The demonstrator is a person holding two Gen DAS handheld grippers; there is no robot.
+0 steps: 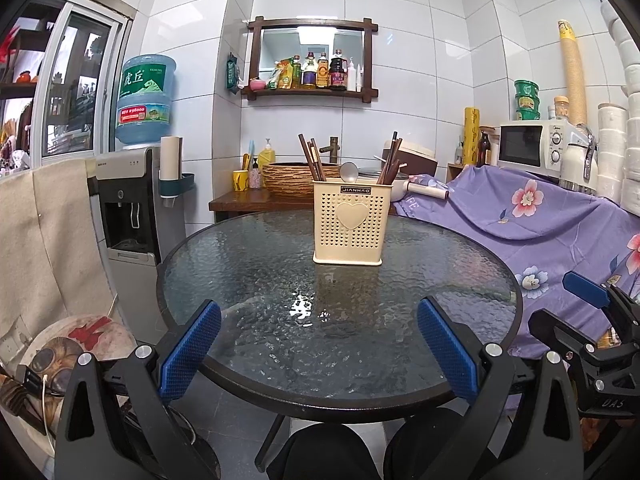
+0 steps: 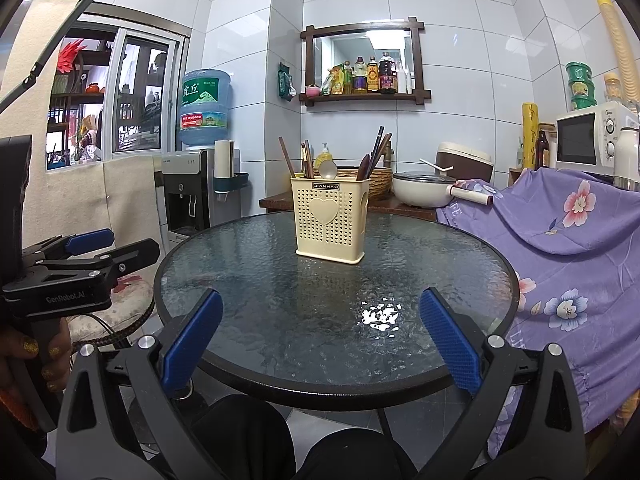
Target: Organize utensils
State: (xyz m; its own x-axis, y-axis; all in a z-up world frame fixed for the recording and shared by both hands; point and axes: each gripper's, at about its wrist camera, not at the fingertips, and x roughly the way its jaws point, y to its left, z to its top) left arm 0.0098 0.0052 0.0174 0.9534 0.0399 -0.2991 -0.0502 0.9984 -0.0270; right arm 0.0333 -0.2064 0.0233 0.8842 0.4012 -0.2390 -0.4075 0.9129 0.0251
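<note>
The utensil holder (image 1: 347,222) stands on the round table (image 1: 240,380), chopsticks (image 1: 310,158) inside.

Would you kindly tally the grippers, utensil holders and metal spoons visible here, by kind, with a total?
Grippers: 2, the left gripper and the right gripper, both open
utensil holder: 1
metal spoon: 1, standing in the holder
Total: 4

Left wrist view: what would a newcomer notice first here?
A cream utensil holder with a heart stands upright on the round glass table, holding chopsticks and a spoon. Both tools, left and right, hang open and empty near the table's edge.
</note>
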